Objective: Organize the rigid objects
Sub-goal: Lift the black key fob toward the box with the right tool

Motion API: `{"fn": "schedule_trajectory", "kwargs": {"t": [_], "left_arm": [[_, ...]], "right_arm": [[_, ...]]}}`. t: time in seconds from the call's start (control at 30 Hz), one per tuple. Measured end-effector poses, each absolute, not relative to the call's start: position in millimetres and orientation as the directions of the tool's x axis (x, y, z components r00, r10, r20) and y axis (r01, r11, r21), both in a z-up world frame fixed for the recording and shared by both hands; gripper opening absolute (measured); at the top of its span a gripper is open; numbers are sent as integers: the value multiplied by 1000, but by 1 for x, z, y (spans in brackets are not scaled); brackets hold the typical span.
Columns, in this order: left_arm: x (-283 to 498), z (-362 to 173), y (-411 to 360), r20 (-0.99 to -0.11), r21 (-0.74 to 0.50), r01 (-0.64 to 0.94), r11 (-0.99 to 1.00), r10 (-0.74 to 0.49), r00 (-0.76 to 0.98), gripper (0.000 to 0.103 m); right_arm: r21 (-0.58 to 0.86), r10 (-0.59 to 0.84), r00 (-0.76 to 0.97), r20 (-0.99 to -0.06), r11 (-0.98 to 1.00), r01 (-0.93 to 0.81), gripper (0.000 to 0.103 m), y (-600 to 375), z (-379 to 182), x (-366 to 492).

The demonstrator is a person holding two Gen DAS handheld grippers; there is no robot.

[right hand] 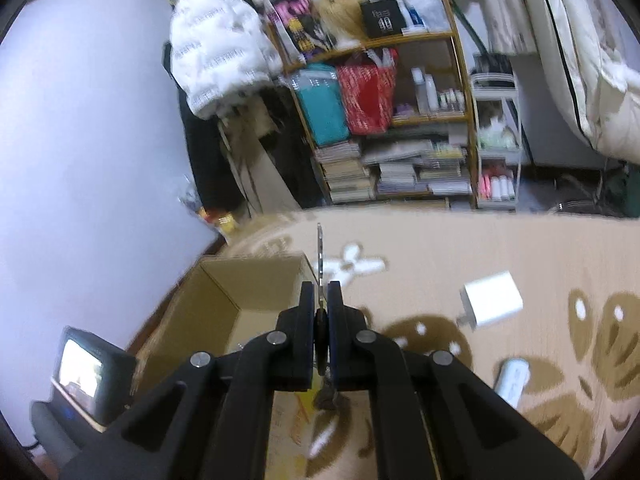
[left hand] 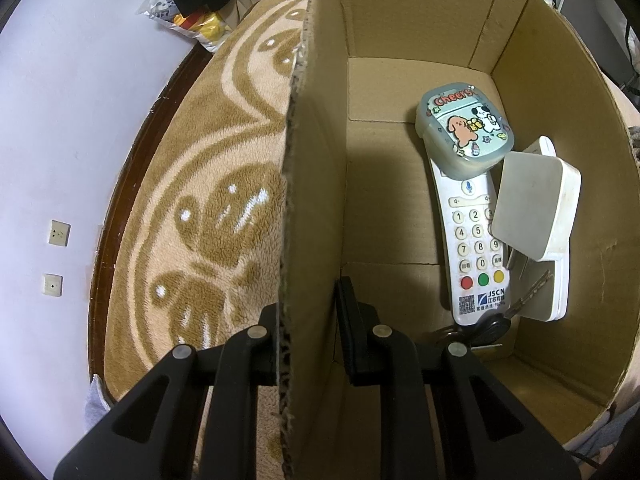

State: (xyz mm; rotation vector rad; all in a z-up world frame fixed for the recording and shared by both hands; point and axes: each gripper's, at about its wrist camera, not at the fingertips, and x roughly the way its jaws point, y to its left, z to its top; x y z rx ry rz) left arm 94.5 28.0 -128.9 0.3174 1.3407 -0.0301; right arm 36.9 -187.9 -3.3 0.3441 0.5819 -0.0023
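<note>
My left gripper (left hand: 308, 312) is shut on the near wall of an open cardboard box (left hand: 316, 160), one finger outside and one inside. Inside the box lie a white remote control (left hand: 472, 240), a pale green case with cartoon dogs (left hand: 464, 128), a white flat device (left hand: 536, 208) and a black-headed key (left hand: 504, 320). My right gripper (right hand: 320, 300) is shut on a key (right hand: 319, 252), its metal blade pointing up, held above the box (right hand: 224, 304) and carpet.
A tan patterned carpet (left hand: 200, 200) covers the floor beside a white wall (left hand: 60, 120). On the carpet lie a white charger plug (right hand: 492, 300) and a small white device (right hand: 512, 380). Cluttered shelves (right hand: 400, 120) stand behind. A small screen (right hand: 88, 372) sits left.
</note>
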Motion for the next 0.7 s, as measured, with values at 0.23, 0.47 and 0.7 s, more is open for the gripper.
{"fn": "schedule_trajectory", "kwargs": {"t": [0.23,0.47,0.7], "left_arm": [[93,-129,25,-958,215,203,955,165,236,18],[93,-129,24,-958,216,203,955,167,235,18],[93,-128,24,-958,216,204,955,167,235,18]], "right_arm": [[333,144,896,-420,943,5,7,-176,29,20],[351,220,901,-374,933,-82,7,-155,38,12],[351,289,869,-402,925,-145,7,-132,25,16]]}}
